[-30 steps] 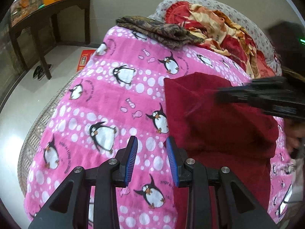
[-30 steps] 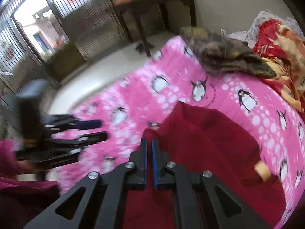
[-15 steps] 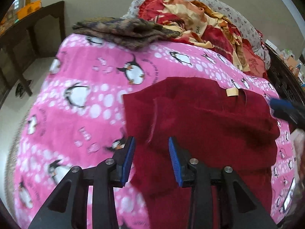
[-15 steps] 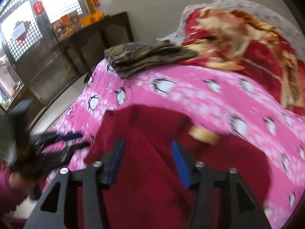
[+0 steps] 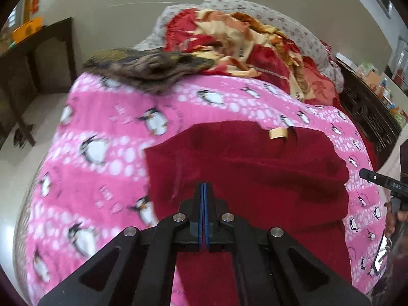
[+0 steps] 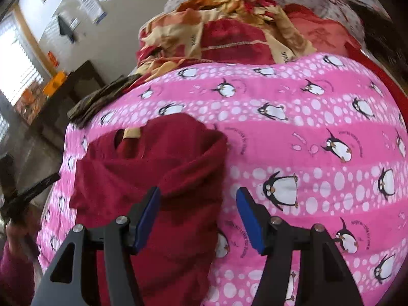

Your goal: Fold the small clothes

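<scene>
A pink penguin blanket (image 5: 107, 127) carries the dark red garment (image 5: 255, 168) and a brown folded cloth (image 5: 153, 63).

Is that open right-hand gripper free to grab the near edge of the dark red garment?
Probably yes. The right gripper stands open just above the dark red garment, whose right edge lies between its jaws on the pink blanket, with nothing covering it.

The left gripper (image 5: 204, 191), whose jaws stood apart over the pink penguin blanket (image 5: 107, 158) a second ago, has slid across over the dark red garment (image 5: 255, 173) and its jaws have just closed; whether cloth is pinched between them cannot be told. The right gripper (image 6: 197, 204), shut before, has swung to the garment's right edge, and its jaws have just been opening, straddling that edge without pressing it.
</scene>
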